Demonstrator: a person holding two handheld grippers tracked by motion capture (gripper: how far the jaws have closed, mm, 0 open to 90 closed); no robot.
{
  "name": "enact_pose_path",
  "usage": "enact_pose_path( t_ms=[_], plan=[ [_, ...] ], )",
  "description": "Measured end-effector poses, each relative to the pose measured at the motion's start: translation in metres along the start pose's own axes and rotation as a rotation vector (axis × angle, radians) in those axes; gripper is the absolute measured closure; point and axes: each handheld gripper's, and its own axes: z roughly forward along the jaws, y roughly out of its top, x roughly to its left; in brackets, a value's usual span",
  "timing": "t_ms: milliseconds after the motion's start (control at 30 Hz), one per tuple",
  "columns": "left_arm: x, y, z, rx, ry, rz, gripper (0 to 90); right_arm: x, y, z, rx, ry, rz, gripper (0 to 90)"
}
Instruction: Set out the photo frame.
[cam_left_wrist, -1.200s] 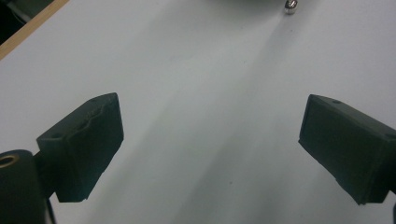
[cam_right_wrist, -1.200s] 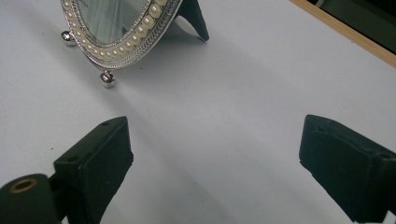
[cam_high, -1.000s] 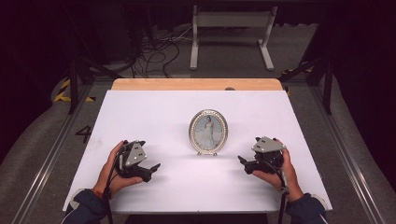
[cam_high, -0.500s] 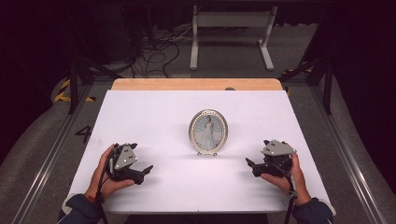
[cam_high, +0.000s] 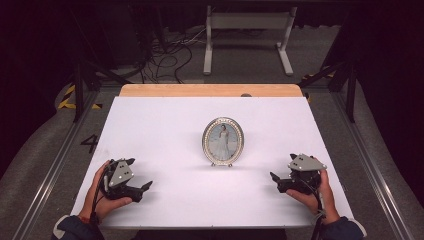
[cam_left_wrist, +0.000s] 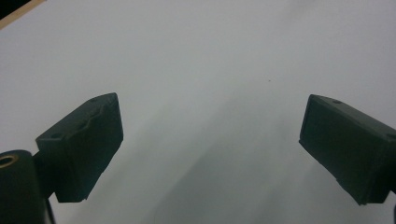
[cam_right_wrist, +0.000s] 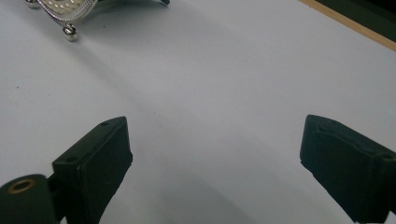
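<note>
The oval silver-rimmed picture frame stands upright at the middle of the white tabletop (near edge), between the left gripper and right gripper, both well apart.

The left gripper has its two black fingers spread wide apart with nothing between them. Beneath lies the plain white worktop, with a wooden edge strip crossing the far left corner.

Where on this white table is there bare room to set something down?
The white table is bare left, right and behind the oval silver picture frame. The near strip between the left gripper and the right gripper is free too. Only the middle, around the frame, is taken.
</note>
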Motion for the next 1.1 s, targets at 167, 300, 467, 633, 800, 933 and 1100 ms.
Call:
enact_pose_path(
  t_ms=[167,300,467,633,800,933,1100],
  plan=[
    [0.002,-0.010,-0.005,0.009,0.018,-0.013,6.8,-0.004,-0.009,-0.004,0.010,-0.012,0.016,9.0],
    [0.006,-0.018,-0.011,-0.004,0.027,-0.058,6.9,-0.007,-0.015,-0.009,0.005,-0.018,0.039,9.0],
    [0.009,-0.026,-0.016,-0.009,0.027,-0.083,6.9,-0.009,-0.022,-0.012,0.005,-0.022,0.048,8.9],
    [0.014,-0.035,-0.024,-0.056,0.014,-0.141,7.1,-0.011,-0.032,-0.018,-0.007,-0.026,0.074,8.7],
    [0.013,-0.036,-0.026,-0.053,0.019,-0.131,7.1,-0.012,-0.040,-0.022,-0.013,-0.016,0.099,8.7],
    [0.013,-0.037,-0.026,-0.044,0.021,-0.133,7.1,-0.013,-0.045,-0.024,-0.016,-0.009,0.112,8.7],
    [0.012,-0.034,-0.023,-0.051,0.018,-0.124,7.0,-0.013,-0.046,-0.025,-0.026,-0.015,0.115,8.7]
  ],
)
